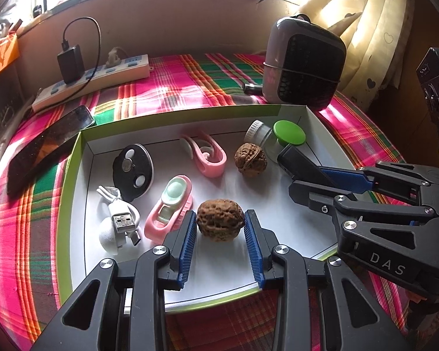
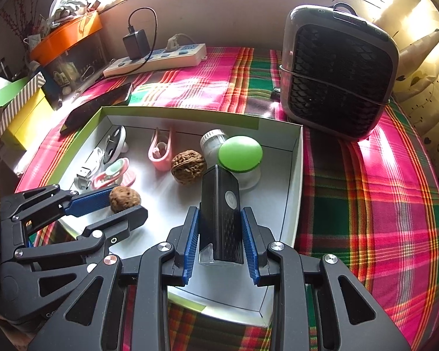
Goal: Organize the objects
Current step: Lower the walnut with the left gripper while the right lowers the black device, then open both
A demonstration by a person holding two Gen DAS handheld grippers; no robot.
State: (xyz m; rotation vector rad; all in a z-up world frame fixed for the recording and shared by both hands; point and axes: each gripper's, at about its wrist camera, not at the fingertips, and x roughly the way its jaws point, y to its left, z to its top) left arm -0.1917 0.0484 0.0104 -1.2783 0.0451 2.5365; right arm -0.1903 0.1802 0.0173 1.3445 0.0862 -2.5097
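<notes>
Left gripper point(image 1: 220, 224) jaws pinch a walnut point(image 1: 220, 223); right gripper point(image 2: 221, 229) jaws pinch a black device point(image 2: 221, 204), its 6 o'clock end hidden.

The left gripper point(image 1: 220, 223) points steeply down and away, its 2 blue ribbed pads point(image 1: 188, 235) pressed on either flank of a walnut point(image 1: 220, 223), jaws part closed around it. The right gripper point(image 2: 221, 235) sits to its right at much the same downward tilt, its 2 blue pads point(image 2: 190, 242) clamped on the long sides of a black rectangular device point(image 2: 219, 213) that stands up between them. In the left wrist view the right gripper comes in from the right, fingers aimed left and far
</notes>
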